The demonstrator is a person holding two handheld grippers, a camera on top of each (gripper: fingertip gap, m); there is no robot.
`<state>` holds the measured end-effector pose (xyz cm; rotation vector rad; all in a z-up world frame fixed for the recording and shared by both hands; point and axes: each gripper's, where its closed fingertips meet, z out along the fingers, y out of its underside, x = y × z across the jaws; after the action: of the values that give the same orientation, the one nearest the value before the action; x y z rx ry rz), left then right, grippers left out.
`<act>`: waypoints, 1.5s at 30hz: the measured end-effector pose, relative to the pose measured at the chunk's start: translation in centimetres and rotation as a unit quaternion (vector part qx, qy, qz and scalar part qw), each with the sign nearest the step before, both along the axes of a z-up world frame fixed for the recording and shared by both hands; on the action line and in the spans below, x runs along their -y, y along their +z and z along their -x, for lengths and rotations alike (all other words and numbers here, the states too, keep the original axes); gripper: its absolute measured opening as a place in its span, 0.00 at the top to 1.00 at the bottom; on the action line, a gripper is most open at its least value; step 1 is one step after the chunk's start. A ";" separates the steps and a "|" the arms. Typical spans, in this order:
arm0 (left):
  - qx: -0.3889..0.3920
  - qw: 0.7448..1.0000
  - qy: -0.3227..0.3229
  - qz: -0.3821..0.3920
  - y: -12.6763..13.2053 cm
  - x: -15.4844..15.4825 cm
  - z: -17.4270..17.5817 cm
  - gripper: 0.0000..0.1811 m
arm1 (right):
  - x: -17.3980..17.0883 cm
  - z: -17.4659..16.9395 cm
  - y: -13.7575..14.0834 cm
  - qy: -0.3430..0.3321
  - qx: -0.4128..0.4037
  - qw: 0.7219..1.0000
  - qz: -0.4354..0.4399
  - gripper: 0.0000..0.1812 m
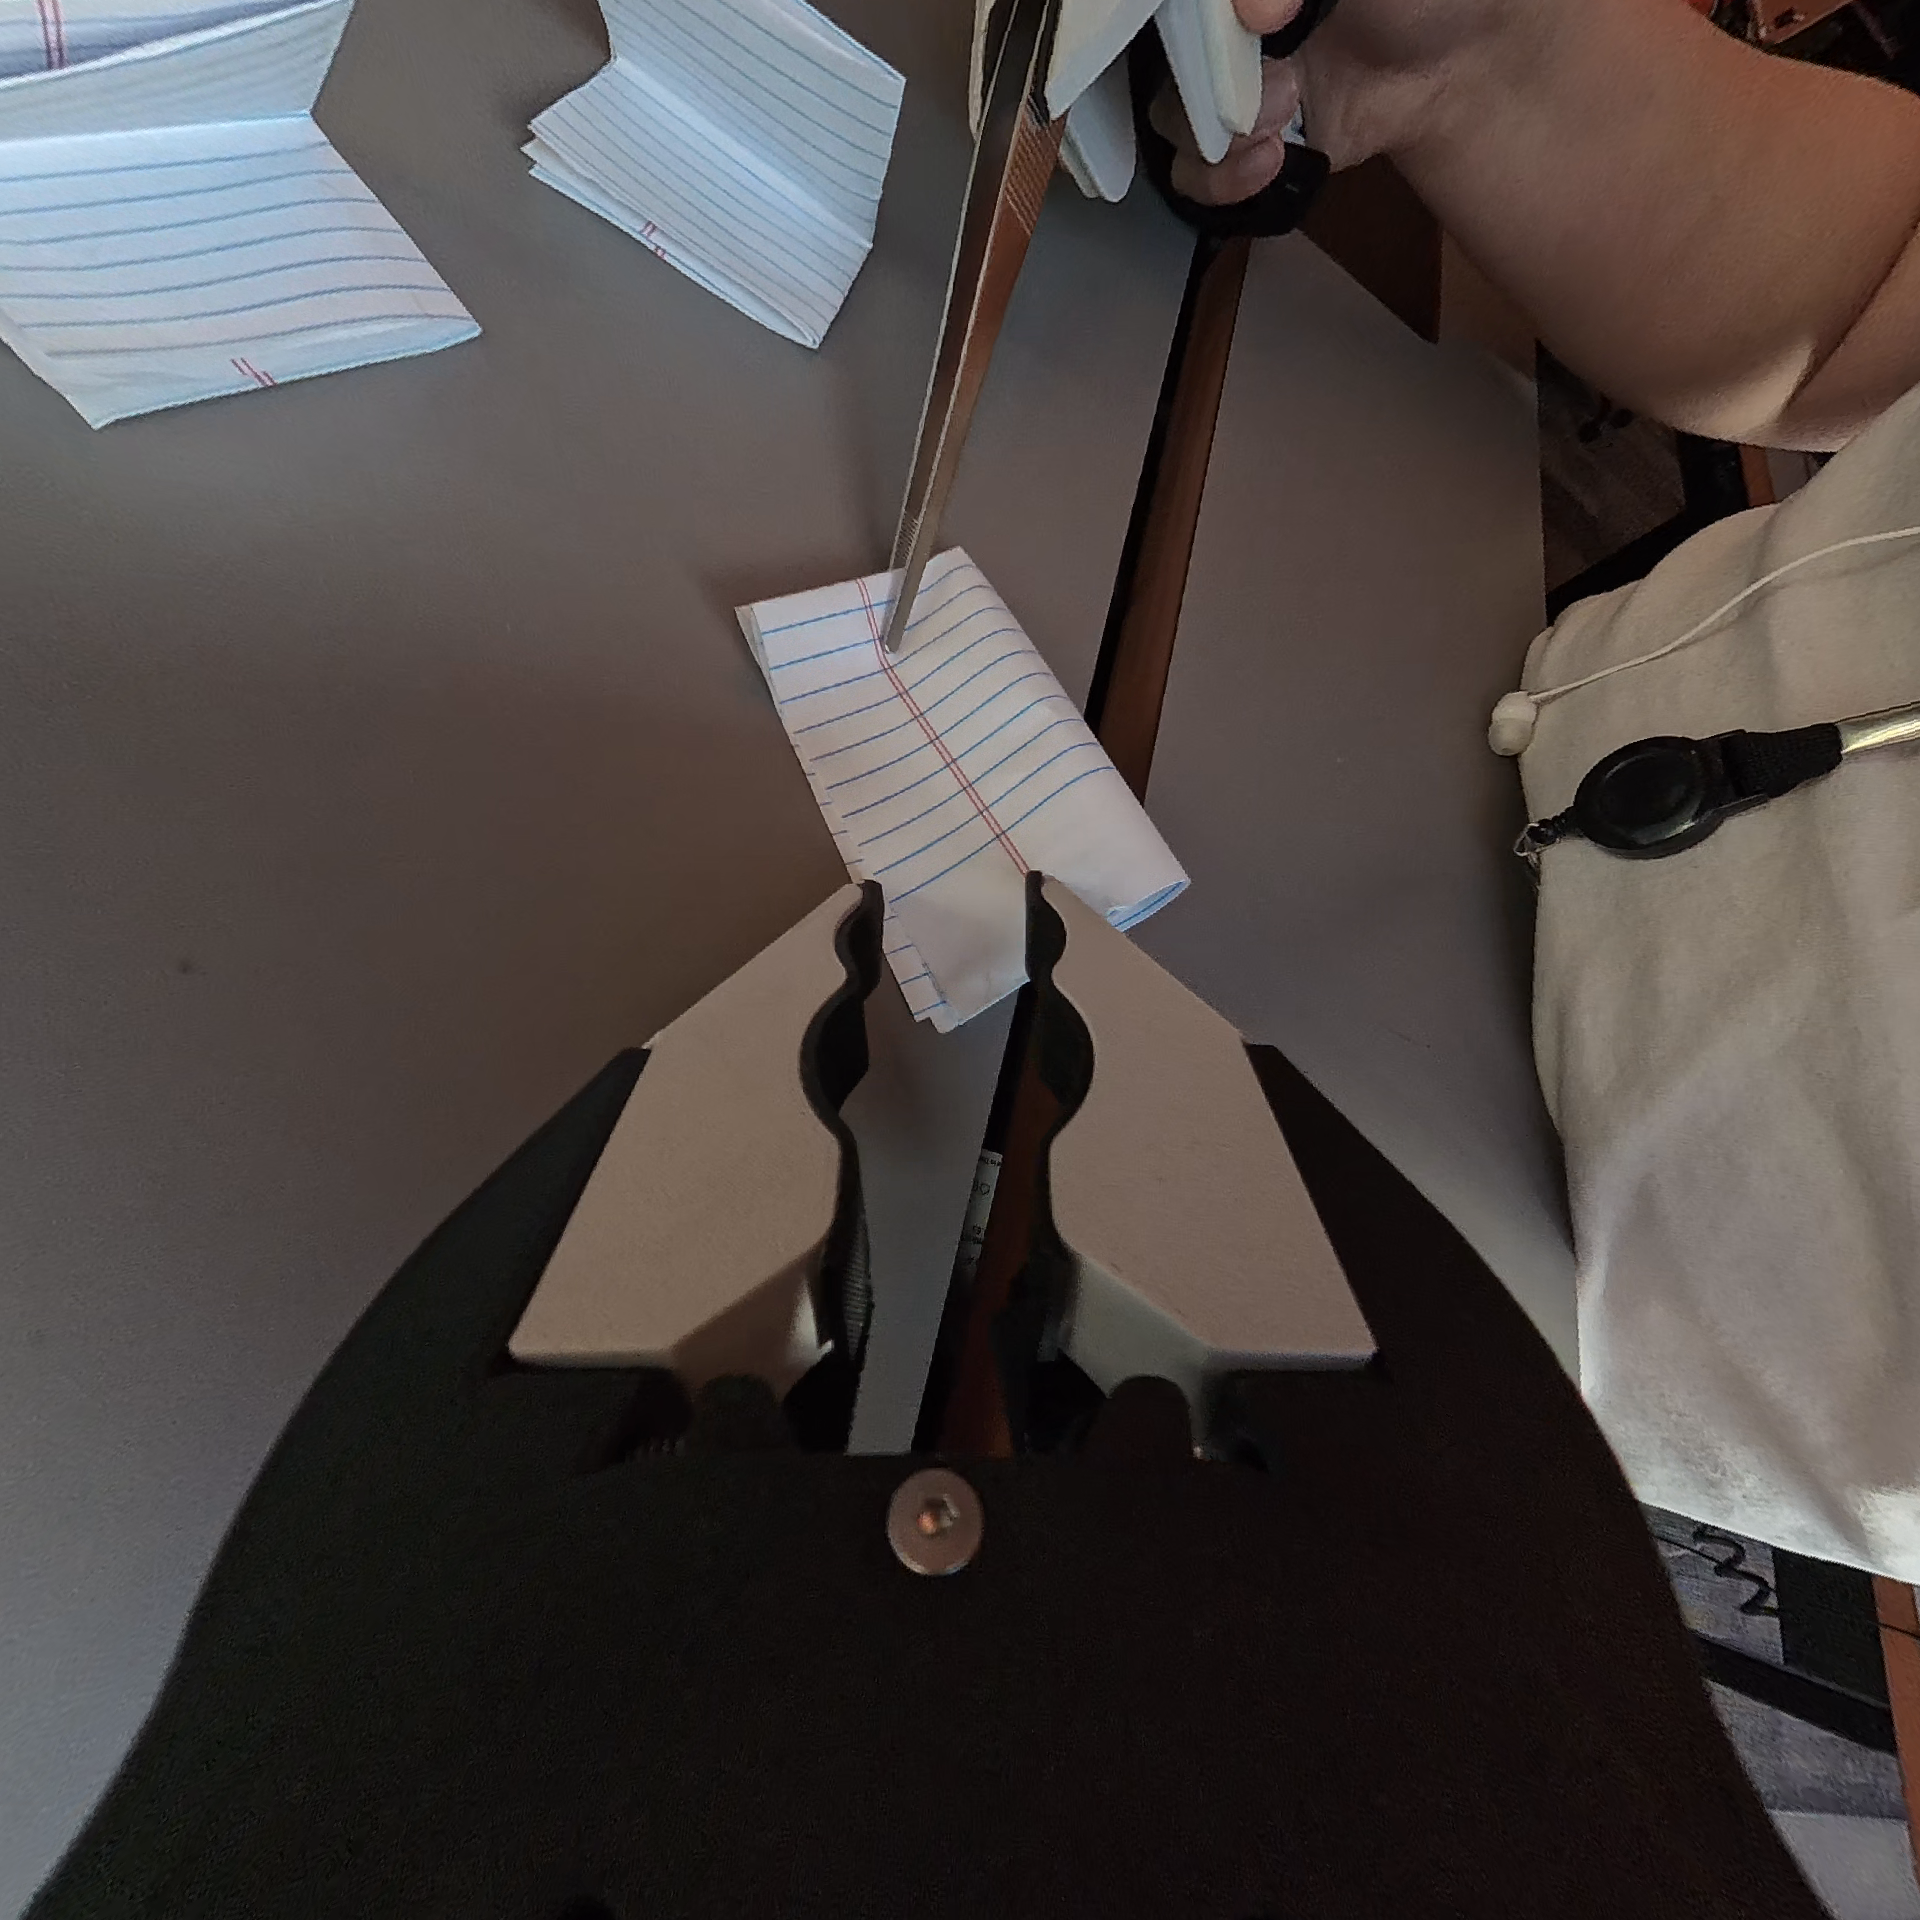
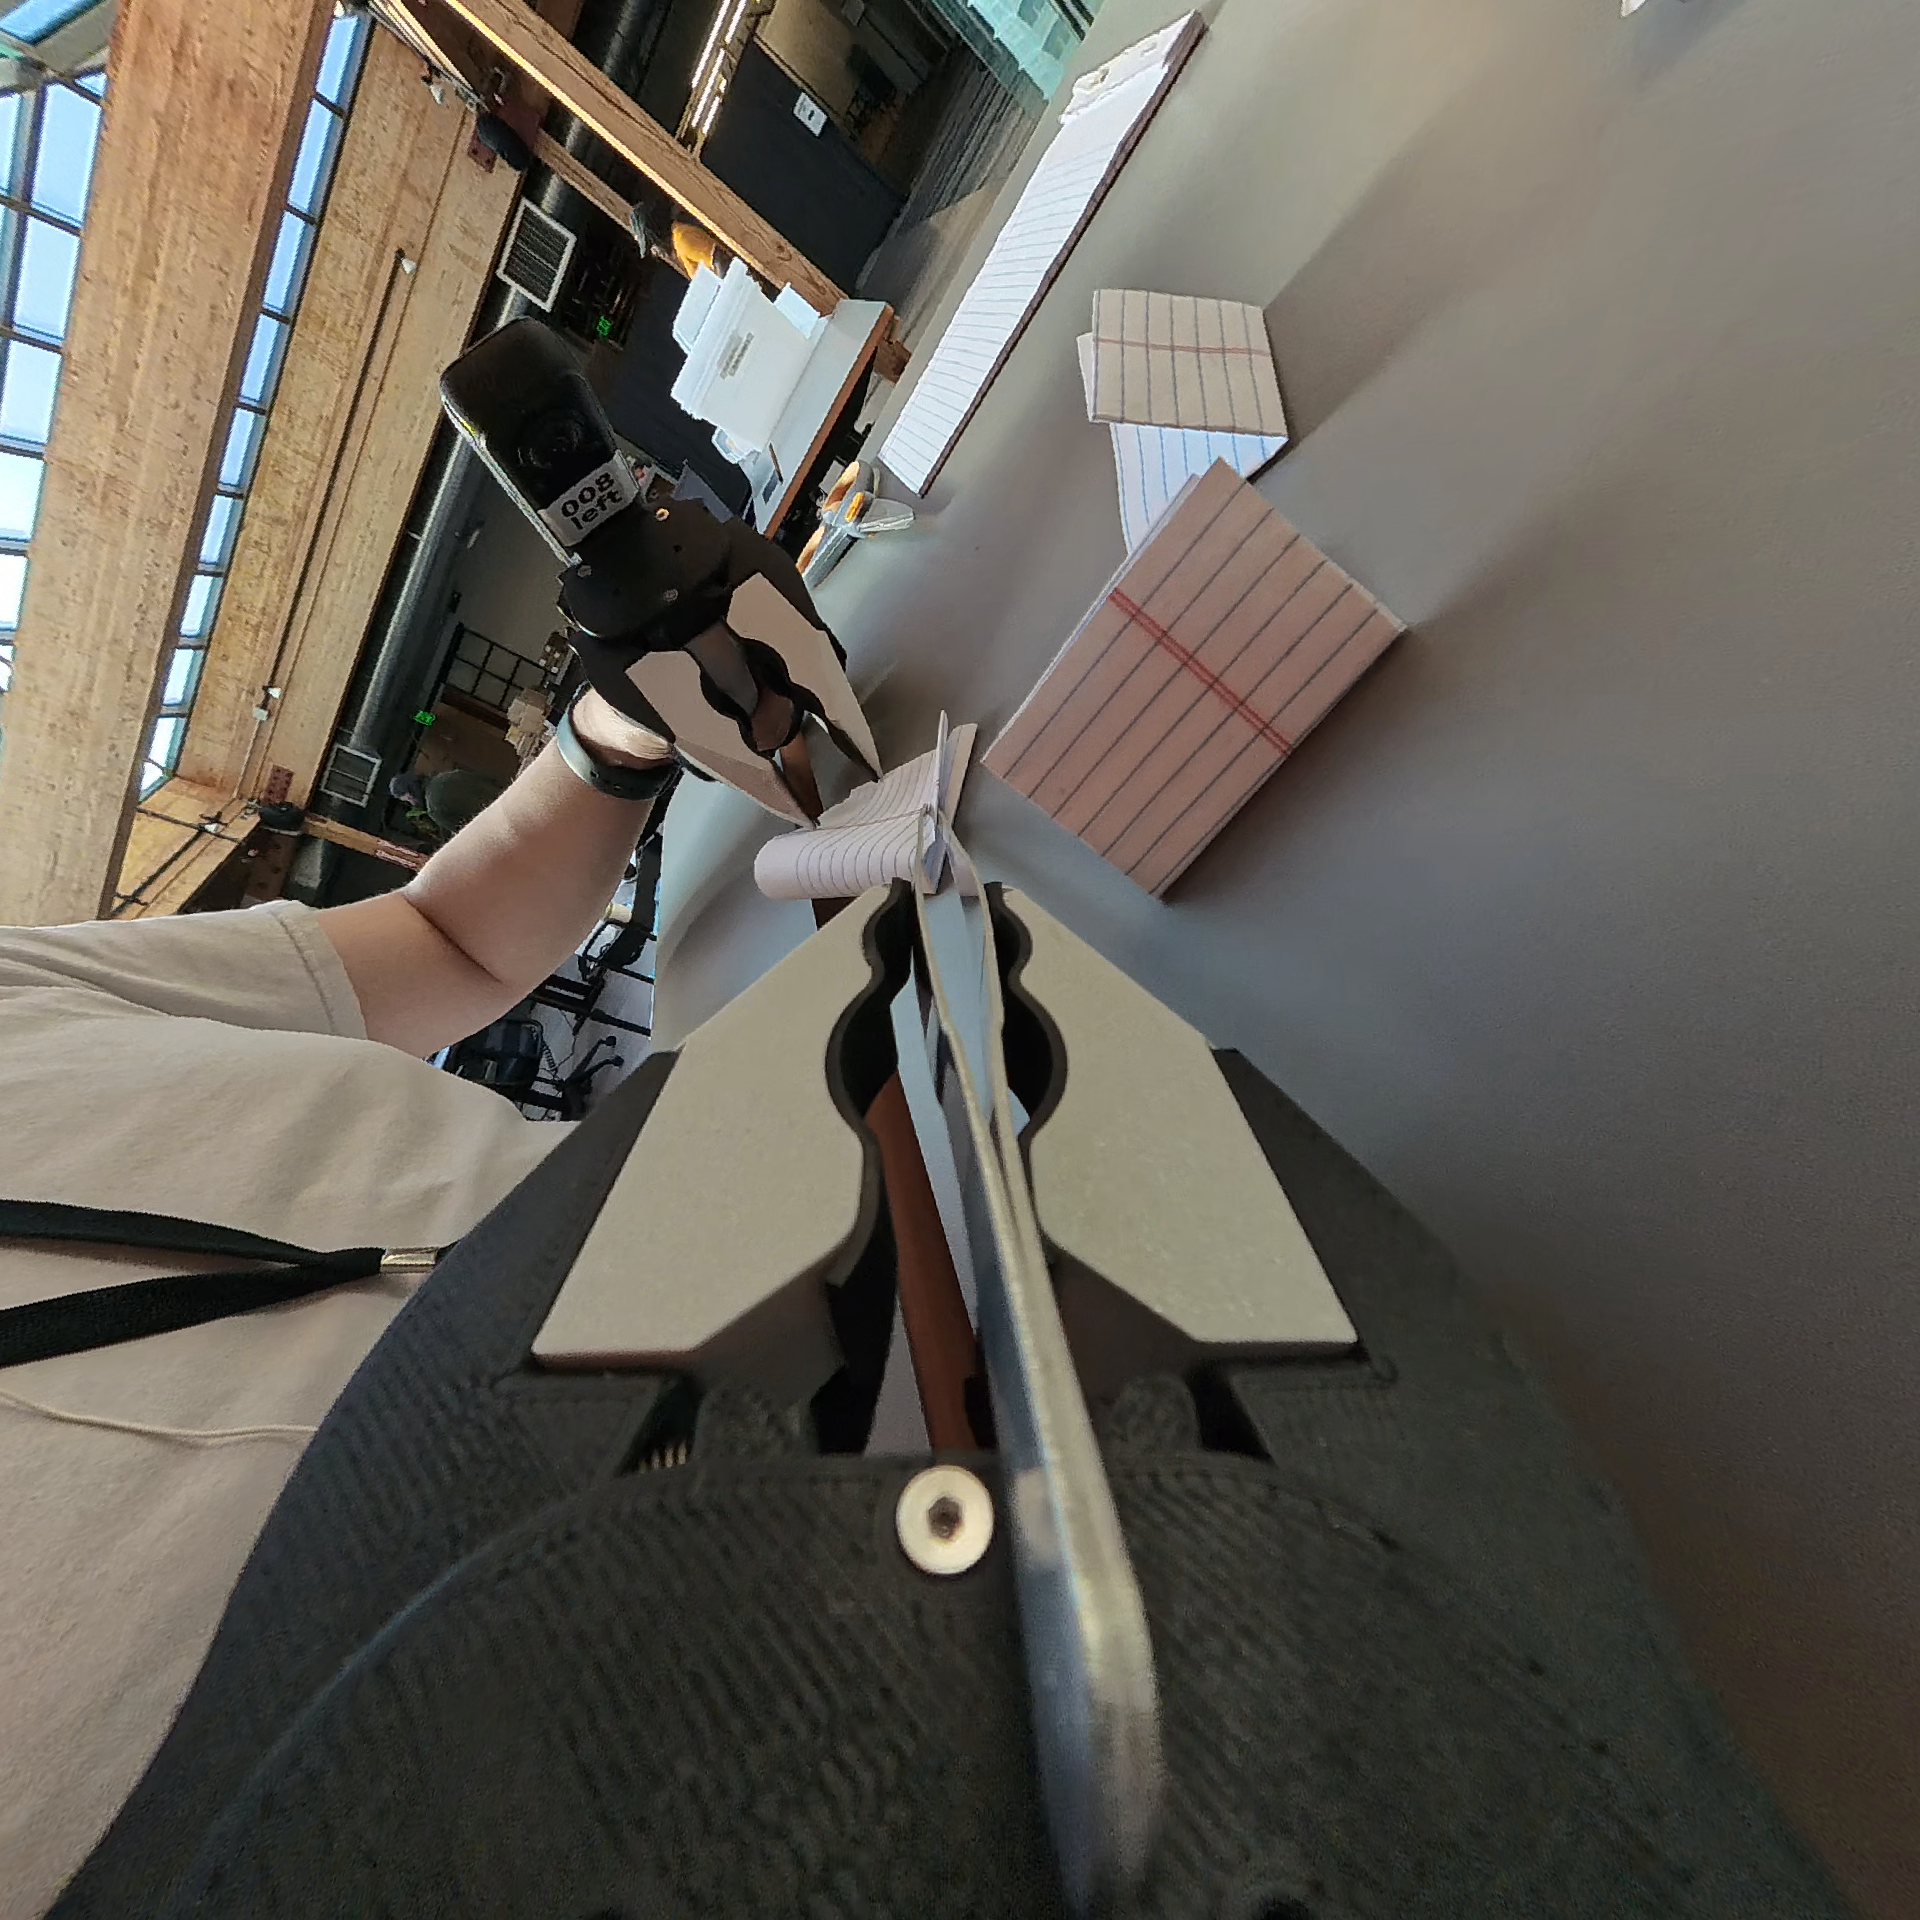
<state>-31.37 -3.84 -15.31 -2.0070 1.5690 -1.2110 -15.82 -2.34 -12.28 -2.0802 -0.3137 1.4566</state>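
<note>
we see the left gripper [image 1: 951, 914] parted around the folded lined paper [image 1: 956, 758], lengthwise straight ahead; the right gripper [image 2: 940, 899], clamping tweezers [image 1: 971, 312], pins its far end.

counter [image 1: 416, 727]: grey, under the fingers | windows [image 2: 31, 343]: tall, daylit, far beyond them | beams [image 2: 644, 135]: timber

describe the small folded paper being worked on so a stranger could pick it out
On the grey table, look at the near edge between the left gripper and the tweezers. The small folded lined paper lies there, narrower than the other folded sheets, with the tweezer tips on it.
</note>
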 end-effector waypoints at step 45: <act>0.005 1.000 0.005 0.016 0.3 0.4 0.6 0.78 | 0.9 0.2 0.1 -0.037 0.023 0.998 -0.050 0.93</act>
<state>-31.98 -4.19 -14.98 -2.0225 1.5443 -1.2470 -16.01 -3.24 -12.15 -2.0266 -0.3175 1.3240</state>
